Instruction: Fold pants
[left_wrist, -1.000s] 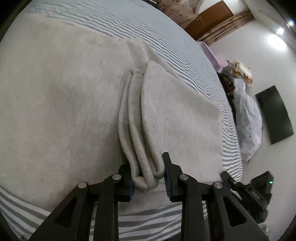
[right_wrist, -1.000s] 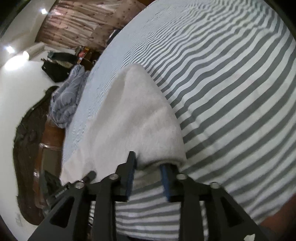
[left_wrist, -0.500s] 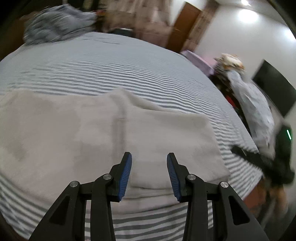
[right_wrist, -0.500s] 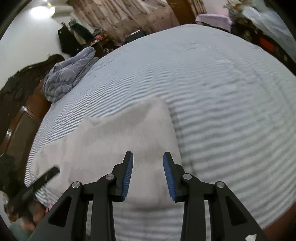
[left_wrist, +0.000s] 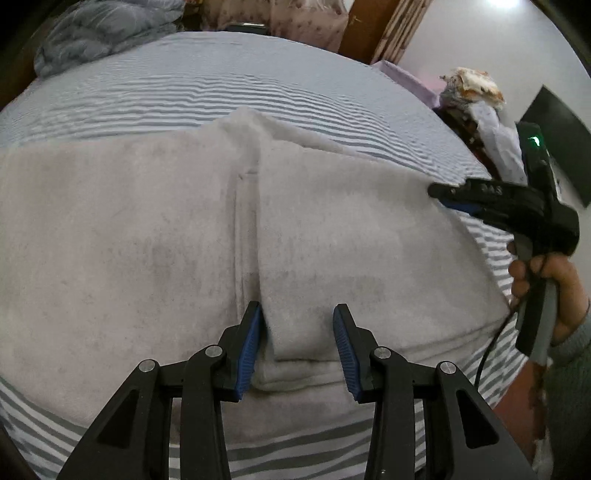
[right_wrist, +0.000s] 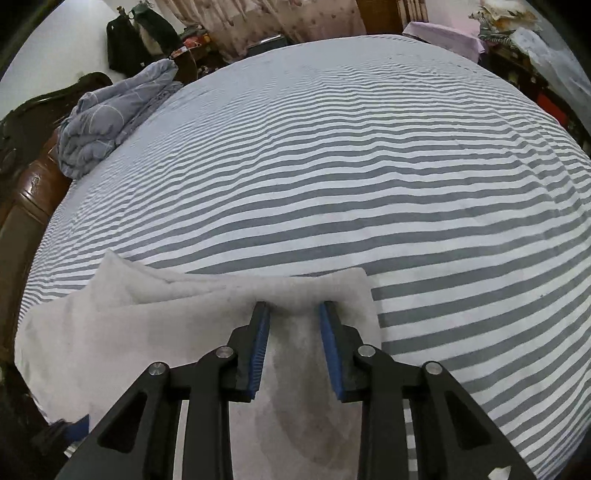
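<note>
One pair of pale grey pants (left_wrist: 155, 236) lies flat on the striped bed (right_wrist: 369, 177), along its near edge, with one end already laid back over the rest as a doubled panel. We read the long axis as running left to right across our reach, parallel to the mattress edge, so the next fold looks like another turn along that axis.

The left tongs (left_wrist: 297, 350) are spread, with nothing between the pads; they sit low over the near hem, straddling the left edge of the doubled panel where it steps down to the single layer. The right tongs (right_wrist: 293, 345) are spread too and empty, resting over the far right end of the cloth, close to its outer corner; the left view shows them from the side, low over that end. So the cloth lies directly under and ahead of both tongs, the right pair nearer the free end, the left pair nearer the middle step.

In our judgement the coming move turns on that step: each pair has a layered edge just ahead of its pads to close on.

Beyond the far edge of the pants the bed runs open and bare for a long way, with a bundled blue-grey quilt (right_wrist: 110, 118) well apart near the headboard. The near hem sits close to the mattress edge, so there is little room toward us.
</note>
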